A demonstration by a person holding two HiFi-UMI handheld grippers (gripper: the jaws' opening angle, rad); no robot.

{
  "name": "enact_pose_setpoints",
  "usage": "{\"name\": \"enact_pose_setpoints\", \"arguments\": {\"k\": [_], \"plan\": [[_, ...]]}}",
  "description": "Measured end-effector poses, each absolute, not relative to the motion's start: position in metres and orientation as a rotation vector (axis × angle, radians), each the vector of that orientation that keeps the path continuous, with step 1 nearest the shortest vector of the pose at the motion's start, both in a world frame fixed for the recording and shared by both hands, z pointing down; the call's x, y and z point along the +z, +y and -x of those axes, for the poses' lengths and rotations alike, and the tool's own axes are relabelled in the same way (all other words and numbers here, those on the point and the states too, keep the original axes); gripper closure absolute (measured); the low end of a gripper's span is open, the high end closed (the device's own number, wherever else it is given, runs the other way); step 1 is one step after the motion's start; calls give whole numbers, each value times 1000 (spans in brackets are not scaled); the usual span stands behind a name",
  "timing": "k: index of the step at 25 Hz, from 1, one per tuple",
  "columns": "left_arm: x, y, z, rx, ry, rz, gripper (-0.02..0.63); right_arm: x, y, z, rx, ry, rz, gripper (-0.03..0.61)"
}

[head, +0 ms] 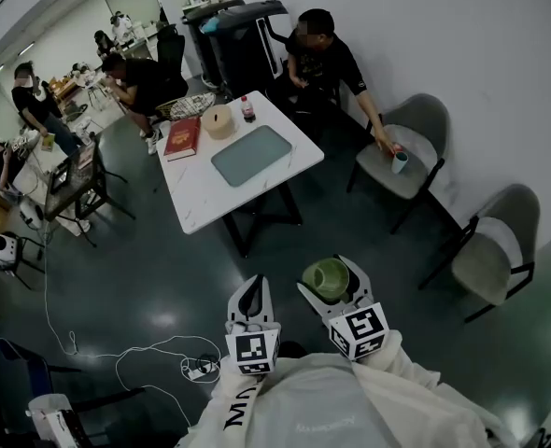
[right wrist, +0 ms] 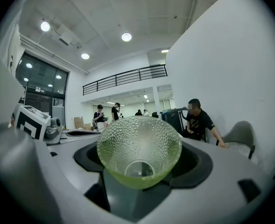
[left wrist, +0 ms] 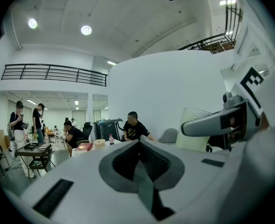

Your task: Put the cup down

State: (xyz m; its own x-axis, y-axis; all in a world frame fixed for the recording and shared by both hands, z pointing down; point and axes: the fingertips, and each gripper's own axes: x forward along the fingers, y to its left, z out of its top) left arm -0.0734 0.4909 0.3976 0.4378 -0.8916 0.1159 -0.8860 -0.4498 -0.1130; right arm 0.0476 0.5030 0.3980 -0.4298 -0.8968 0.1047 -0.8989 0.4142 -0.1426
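Green dimpled glass cup (right wrist: pixel 139 155) sits clamped in the right hand-held gripper (head: pixel 332 283), seemingly bound for the white table (head: pixel 193 194) well ahead; the left hand-held gripper (left wrist: pixel 140 167) is closed and empty.

Left gripper (left wrist: pixel 138 146), jaws together, nothing between; at right, right gripper (left wrist: pixel 189 127) holds cup (left wrist: pixel 193 143); seated person (left wrist: pixel 134 129) beyond.
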Motion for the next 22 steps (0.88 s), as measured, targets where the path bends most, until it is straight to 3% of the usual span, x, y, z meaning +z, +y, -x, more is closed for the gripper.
{"name": "enact_pose_setpoints", "arguments": {"k": [22], "plan": [[416,355,55,-241,1595,2653,601,419,371,-65,285,-2607,-1675,186]]}}
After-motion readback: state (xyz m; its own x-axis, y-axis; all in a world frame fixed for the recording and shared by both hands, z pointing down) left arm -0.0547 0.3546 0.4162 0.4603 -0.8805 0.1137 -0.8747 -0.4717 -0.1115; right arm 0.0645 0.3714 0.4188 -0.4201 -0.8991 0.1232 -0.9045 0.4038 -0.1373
